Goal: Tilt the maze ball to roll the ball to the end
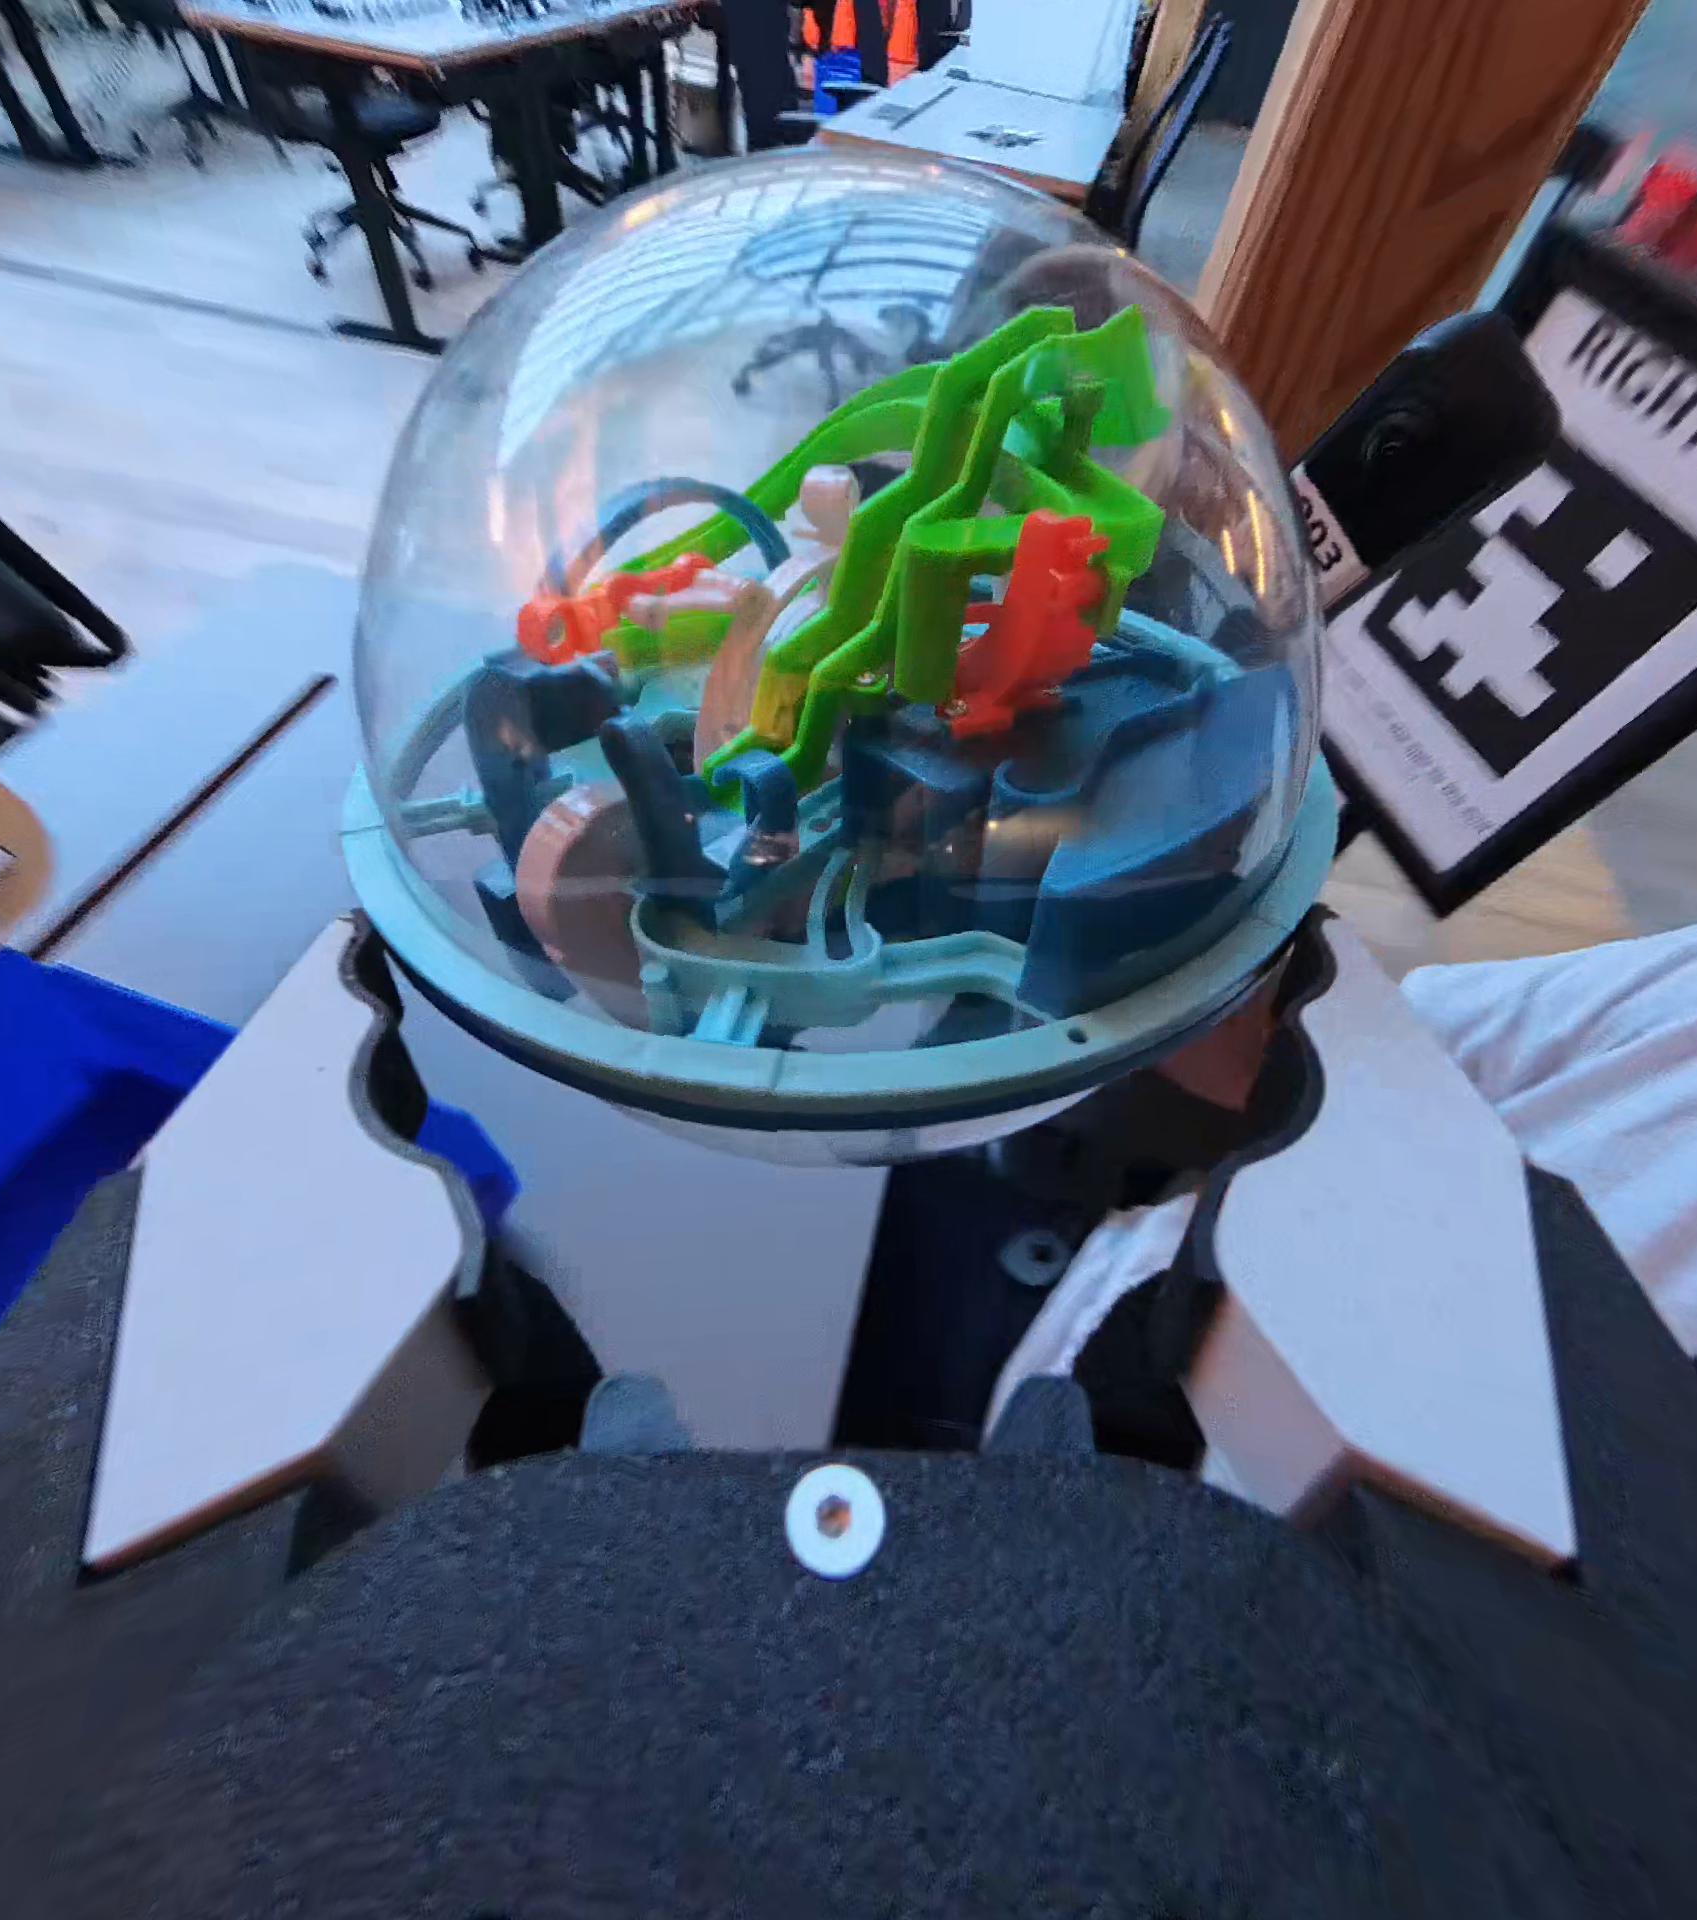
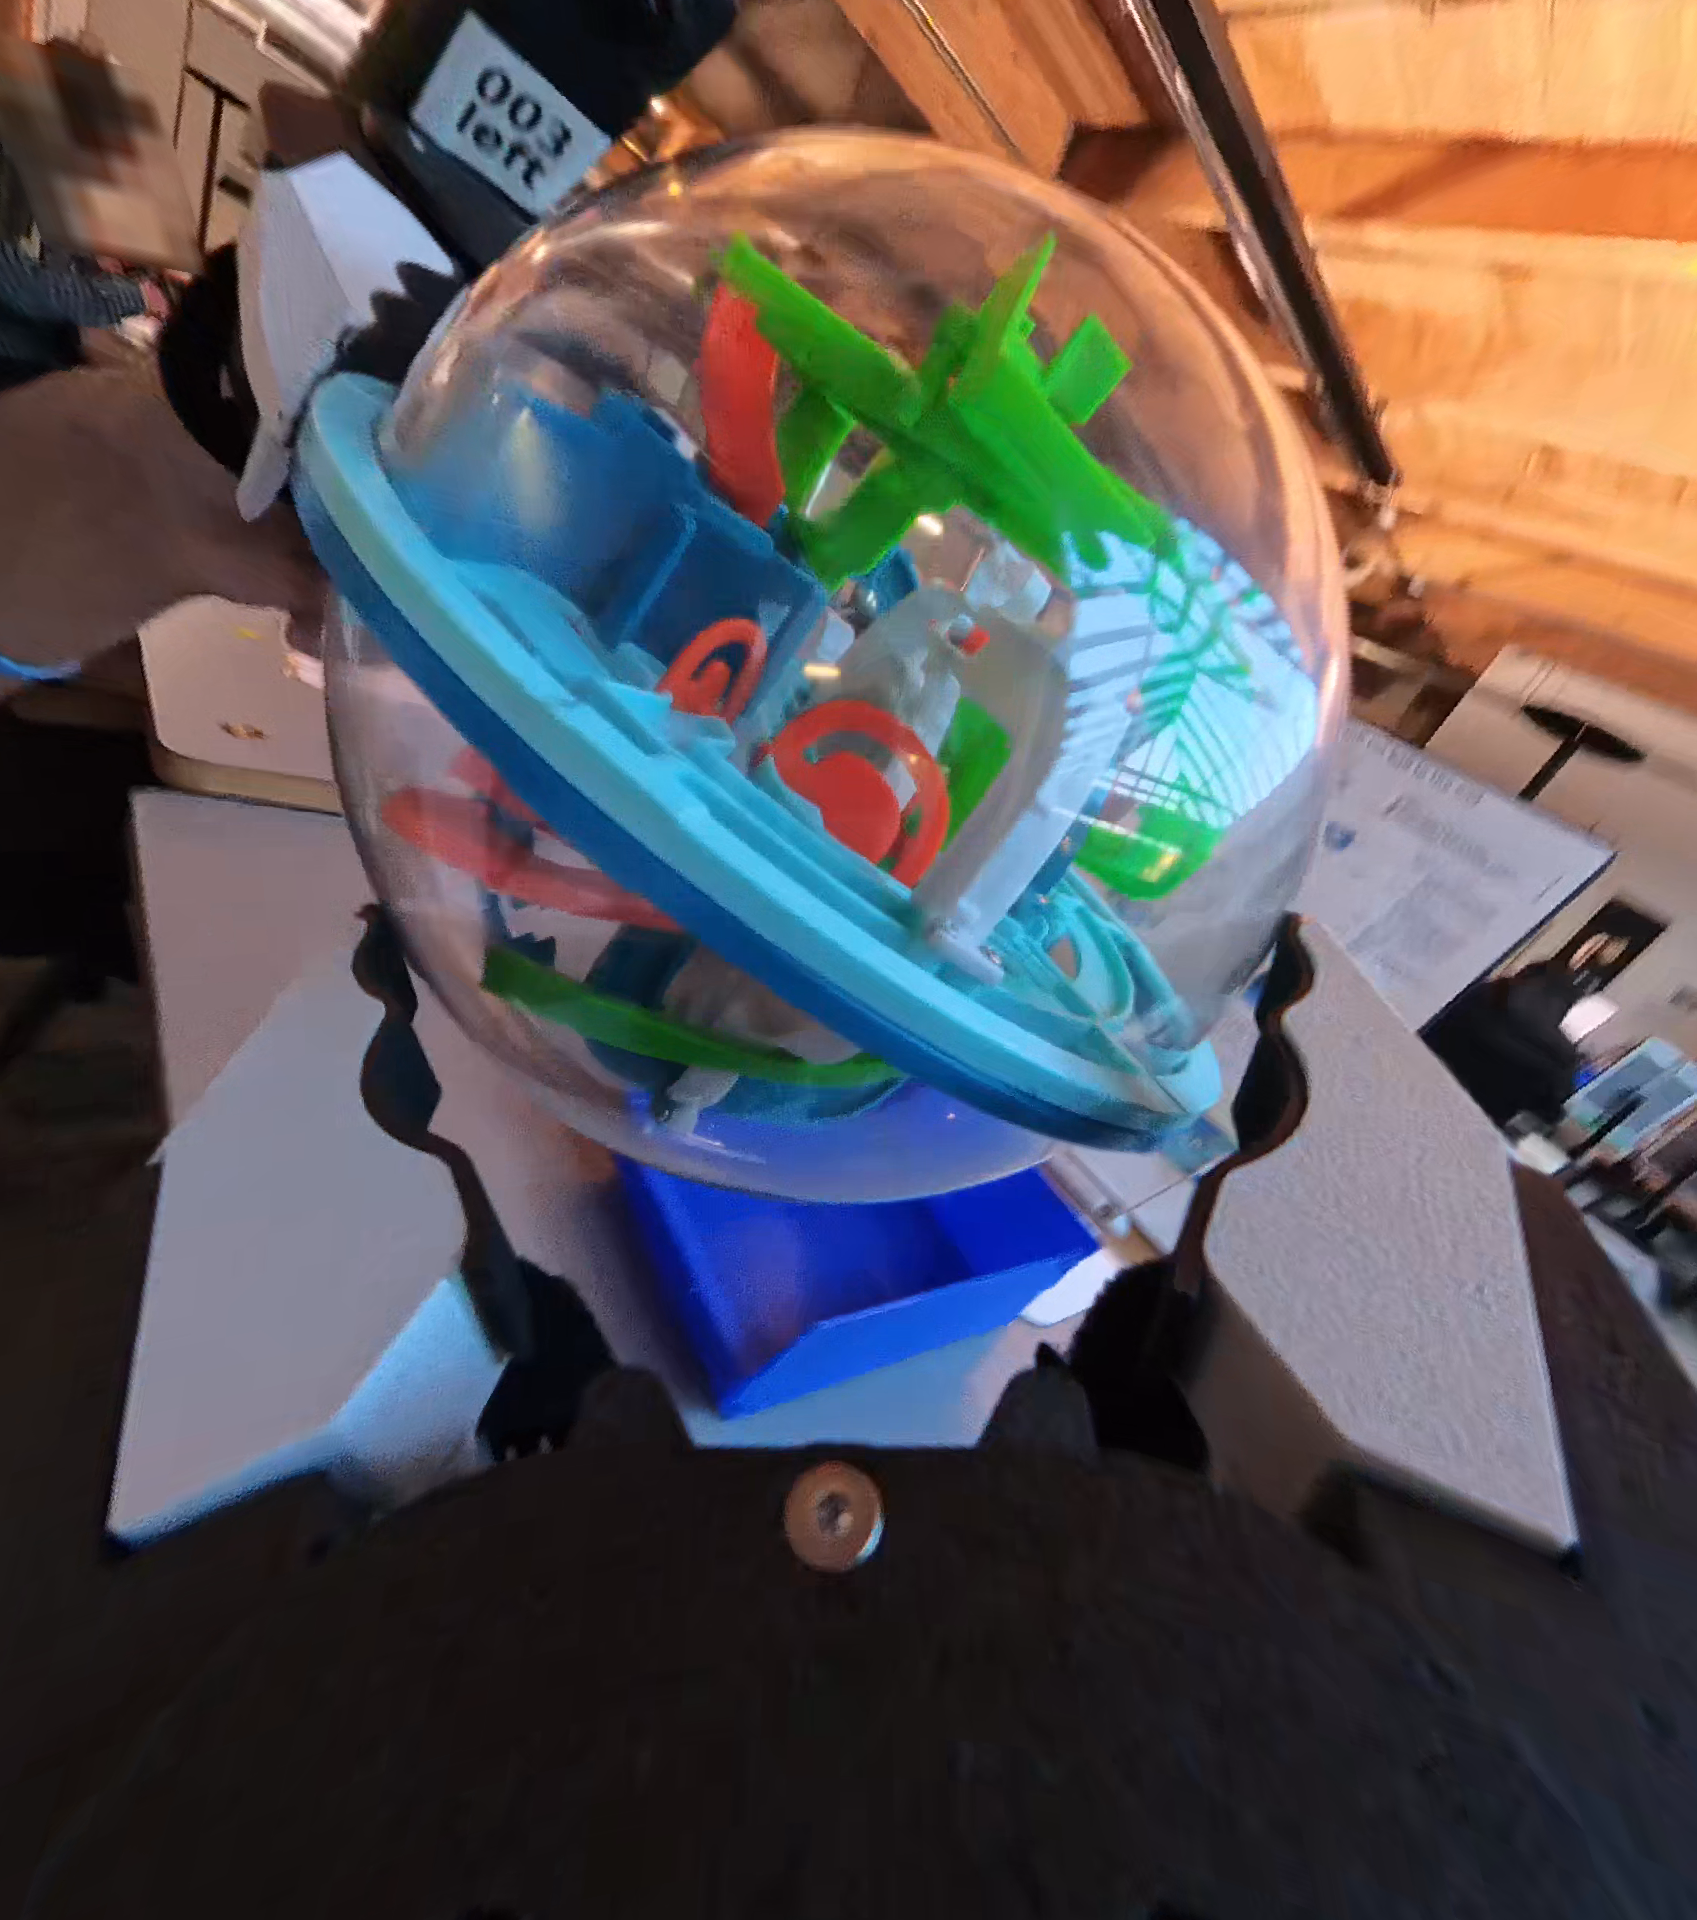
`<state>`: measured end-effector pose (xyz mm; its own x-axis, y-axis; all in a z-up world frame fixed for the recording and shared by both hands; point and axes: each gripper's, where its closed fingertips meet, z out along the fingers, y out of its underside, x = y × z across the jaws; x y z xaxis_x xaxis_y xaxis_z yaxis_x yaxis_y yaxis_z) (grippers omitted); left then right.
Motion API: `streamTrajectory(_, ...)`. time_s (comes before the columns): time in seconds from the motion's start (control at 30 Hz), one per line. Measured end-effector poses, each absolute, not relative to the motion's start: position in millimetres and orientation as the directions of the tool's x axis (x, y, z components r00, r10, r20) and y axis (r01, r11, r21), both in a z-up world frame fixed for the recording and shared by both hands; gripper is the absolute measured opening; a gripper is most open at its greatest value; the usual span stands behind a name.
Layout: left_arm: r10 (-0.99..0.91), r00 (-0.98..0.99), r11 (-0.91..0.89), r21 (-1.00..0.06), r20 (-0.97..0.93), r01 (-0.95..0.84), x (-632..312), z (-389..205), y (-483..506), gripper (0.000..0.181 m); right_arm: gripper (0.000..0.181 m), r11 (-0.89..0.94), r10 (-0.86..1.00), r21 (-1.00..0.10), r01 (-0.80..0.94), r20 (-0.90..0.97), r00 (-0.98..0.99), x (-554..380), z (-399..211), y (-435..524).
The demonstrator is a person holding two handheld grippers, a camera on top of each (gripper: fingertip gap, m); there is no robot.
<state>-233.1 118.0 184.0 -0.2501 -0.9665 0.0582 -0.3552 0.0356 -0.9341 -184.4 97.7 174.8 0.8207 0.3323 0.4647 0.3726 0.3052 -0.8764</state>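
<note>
Nearest in the left wrist view, the left tongs point(image 1: 839, 1023) are spread wide w/ the maze ball point(image 1: 839, 665) pinched between the fingertips at its lower half, approx. 12 o'clock from the tongs' body. The ring around the sphere sits nearly level here. In the right wrist view the right tongs point(image 2: 828, 1039) are likewise spread and closed onto the same sphere point(image 2: 828, 665), again at 12 o'clock, w/ the ring seen tilted from 10 down to 4 o'clock. The sphere is thus held off the desk by both tongs. The small ball inside cannot be made out among the green, orange and blue tracks.

Risk: a smooth round shell is gripped at few contact pts, so slip is likely if the two tongs are rotated out of sync or pressure is eased. Too sharp a tilt would prob. throw the inner ball off its track.

Farther off, a blue bin point(image 2: 854, 1299) lies below, at 6 o'clock from the sphere; a wooden post point(image 1: 1426, 177) stands beyond at 1 o'clock.
</note>
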Motion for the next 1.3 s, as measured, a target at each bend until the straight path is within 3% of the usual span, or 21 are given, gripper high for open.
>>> streamTrajectory(0.17,-0.936,-0.191,0.34,-0.9,-0.296,-0.271,-242.8,158.1,118.0,0.159,0.154,0.389,0.167,-0.669,0.634,0.728,0.665,-185.6,154.8,102.5)
streamTrajectory(0.33,-0.811,-0.124,0.584,-0.803,-0.571,-0.118,-264.3,169.2,97.3,0.158,0.154,0.502,-0.07,-0.418,0.757,0.853,0.518,-206.1,172.2,81.3)
streamTrajectory(0.47,-0.664,-0.034,0.747,-0.661,-0.747,-0.069,-285.2,181.0,73.4,0.158,0.154,0.568,-0.25,-0.238,0.788,0.862,0.441,-225.1,185.6,59.3)
streamTrajectory(0.67,-0.424,0.097,0.88,-0.435,-0.901,-0.191,-298.5,185.6,63.5,0.158,0.154,0.502,-0.472,-0.077,0.861,0.81,0.348,-229.3,194.6,49.2)
streamTrajectory(0.87,-0.281,0.185,0.923,-0.318,-0.942,-0.217,-310.2,187.7,45.8,0.158,0.154,0.404,-0.631,0.111,0.908,0.752,0.189,-241.4,204.6,17.5)
streamTrajectory(0.97,-0.305,0.197,0.915,-0.344,-0.932,-0.211,-311.6,180.6,47.1,0.158,0.154,0.38,-0.628,0.141,0.914,0.765,0.143,-244.5,200.3,14.7)
streamTrajectory(1.1,-0.456,0.183,0.841,-0.489,-0.871,-0.231,-302.2,148.2,75.5,0.158,0.155,0.291,-0.53,0.138,0.947,0.847,0.04,-239.3,178.1,34.2)
streamTrajectory(1.3,-0.785,-0.023,0.597,-0.746,-0.619,-0.294,-266.0,8.1,112.4,0.158,0.154,0.19,-0.136,0.21,0.959,0.973,-0.186,-230.7,68.3,57.8)
